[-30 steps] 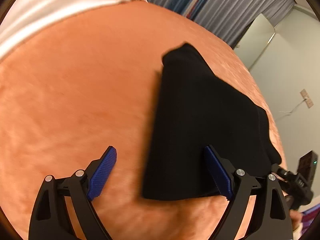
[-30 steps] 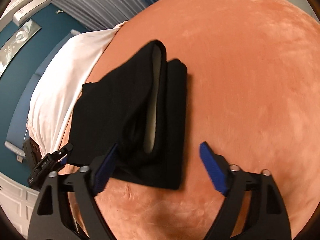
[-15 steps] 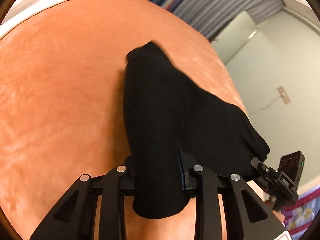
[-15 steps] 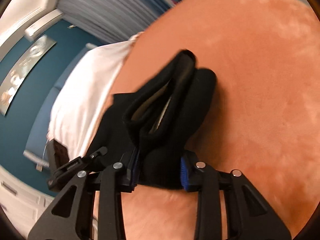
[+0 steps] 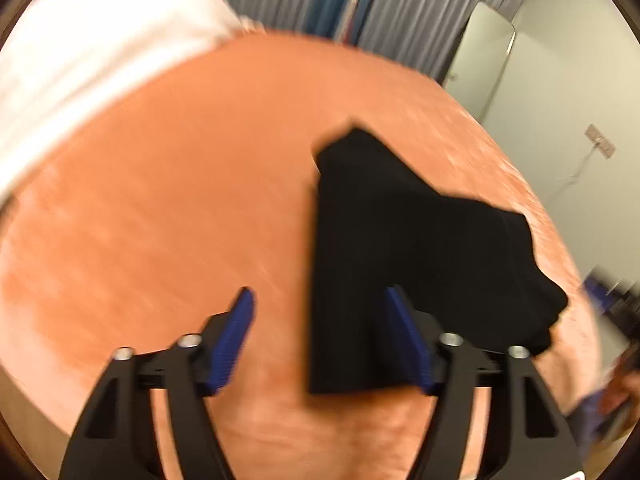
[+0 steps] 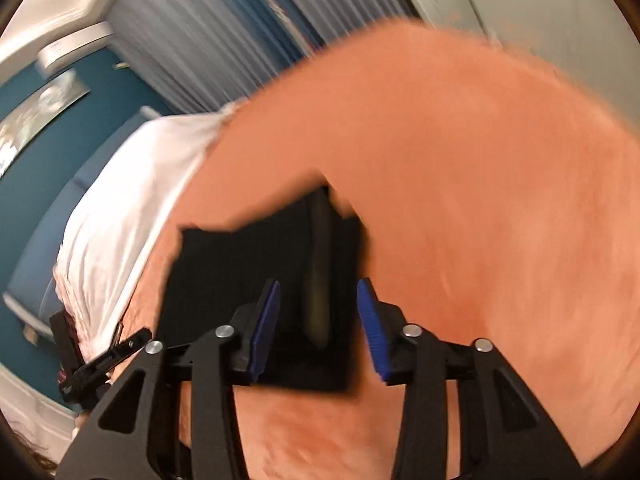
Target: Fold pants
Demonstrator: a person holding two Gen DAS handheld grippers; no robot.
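Pants [image 5: 400, 240], blurred, on bedspread [image 5: 180, 200], near edge half-hidden between just-opened, ungripping fingers [image 5: 236, 332] of left claw [image 5: 319, 292] and right claw [image 6: 318, 284].

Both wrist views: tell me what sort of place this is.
Most likely a bedroom, possibly a hotel room. The folded black pants lie on a bed with an orange blanket, white bedding at its head, grey curtains behind and a teal wall to the side.
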